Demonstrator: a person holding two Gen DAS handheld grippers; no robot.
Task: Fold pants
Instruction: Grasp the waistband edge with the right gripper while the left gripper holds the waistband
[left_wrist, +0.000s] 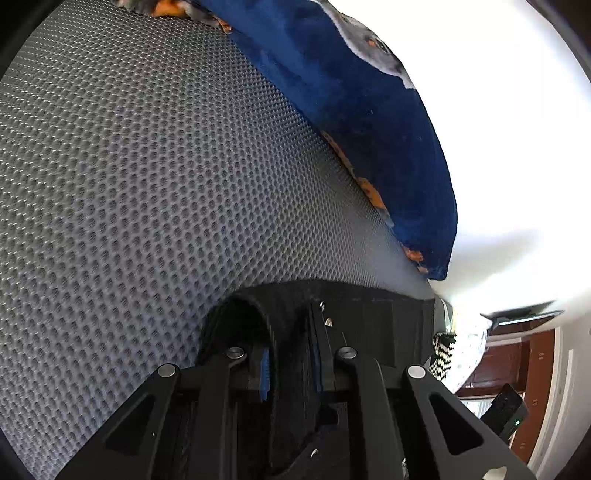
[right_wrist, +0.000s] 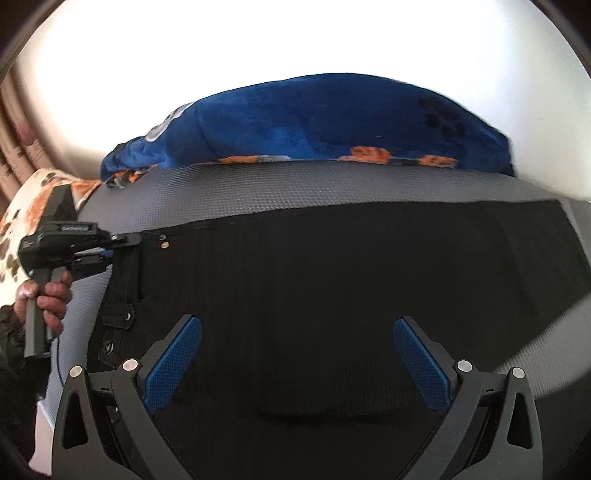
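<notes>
Grey honeycomb-mesh mat (right_wrist: 295, 192) covers the work surface; one pair of black pants (right_wrist: 332, 266) lies flat on it, spread across most of the right wrist view.

Right gripper (right_wrist: 297, 360): nearest the camera, jaws wide apart, two blue pads (right_wrist: 173, 365) showing, nothing between them. It sits over the near part of the pants; whether the tips touch the cloth, can't tell.

Left gripper (left_wrist: 291, 354): jaws pulled together, clamped on the black waistband (left_wrist: 332, 306) of the pants. Band folds up between the fingers in the left wrist view. Two small metal rivets visible beside the clamp point there. From the right wrist view the same gripper (right_wrist: 110, 254) bites the top left corner of the pants, one hand (right_wrist: 48, 295) wrapped round its grip. Three metal fasteners show down that left edge of the pants in that view: one rivet near the corner, two snaps lower down on a tab.

Farther back: one blue fleece blanket (right_wrist: 314, 125) with orange patches along its edge, bunched up, lying on the far edge of the mat just past the pants, apart from them. Same blanket (left_wrist: 351, 129) runs along the mat edge in the left wrist view.

Far left, right wrist view: one white cushion (right_wrist: 29, 206) with orange and brown prints. Beyond everything, blown-out white wall.
</notes>
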